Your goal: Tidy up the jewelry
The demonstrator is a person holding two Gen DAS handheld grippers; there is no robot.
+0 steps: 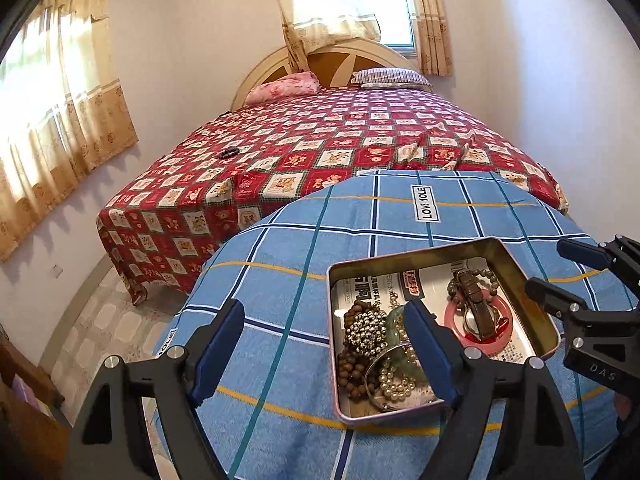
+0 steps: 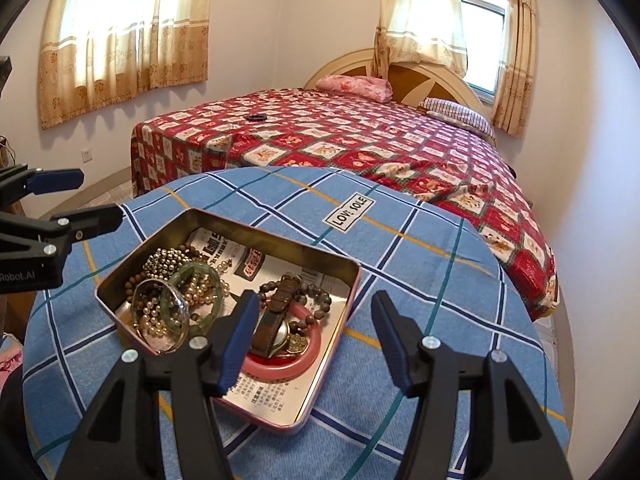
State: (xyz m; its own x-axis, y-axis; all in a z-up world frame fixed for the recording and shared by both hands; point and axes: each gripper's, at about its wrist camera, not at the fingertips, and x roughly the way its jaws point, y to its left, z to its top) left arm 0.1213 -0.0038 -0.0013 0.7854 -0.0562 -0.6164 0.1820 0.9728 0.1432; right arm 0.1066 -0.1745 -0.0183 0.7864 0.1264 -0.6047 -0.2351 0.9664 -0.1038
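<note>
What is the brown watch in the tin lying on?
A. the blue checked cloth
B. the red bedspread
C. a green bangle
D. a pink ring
D: in both views the brown-strapped watch lies across the pink ring inside the tin, while the green bangle sits apart in the pile at the tin's other end.

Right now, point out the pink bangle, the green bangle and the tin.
pink bangle [image 2: 301, 364], right wrist view, near arc of ring
green bangle [image 2: 216, 278], right wrist view, far rim
tin [image 1: 516, 266], left wrist view, right wall
</note>
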